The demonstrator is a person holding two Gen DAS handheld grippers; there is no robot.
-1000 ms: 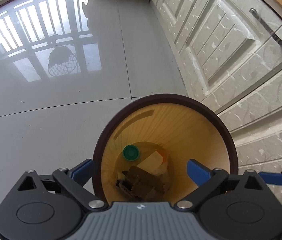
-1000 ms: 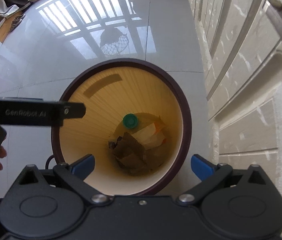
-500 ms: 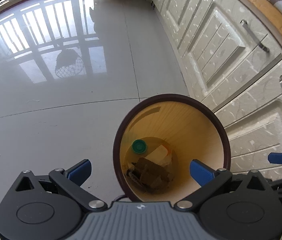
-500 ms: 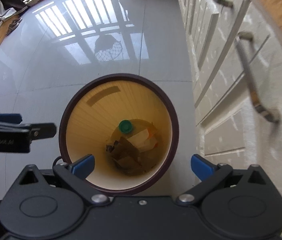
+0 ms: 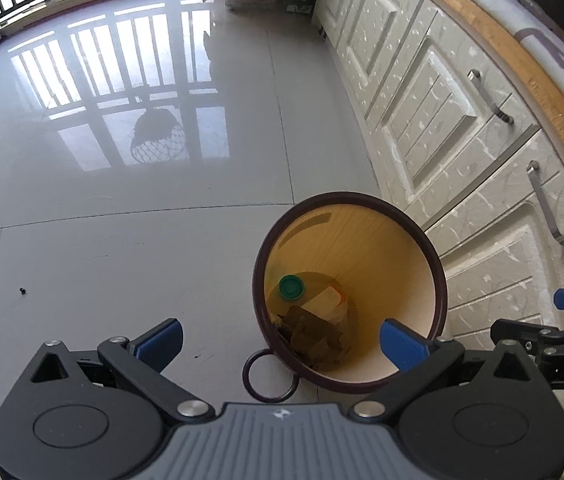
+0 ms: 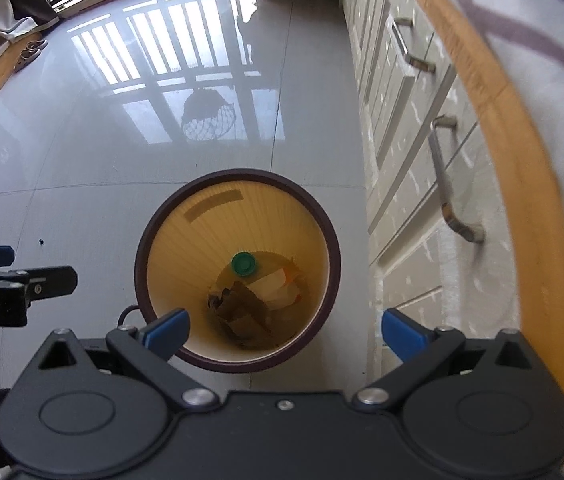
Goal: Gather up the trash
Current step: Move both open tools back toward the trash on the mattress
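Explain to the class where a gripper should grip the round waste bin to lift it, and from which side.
Grip the bin's dark rim, coming from above: it stands upright and open-topped, its thin lip is exposed, and its body looks too wide for the jaws. Take the floor side, away from the cabinets.

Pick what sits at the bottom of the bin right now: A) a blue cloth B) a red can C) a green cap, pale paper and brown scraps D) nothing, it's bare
C: looking down into the bin, a green cap lies beside pale paper and brown scraps; both hand-held grippers, left and right, are open and hold nothing.
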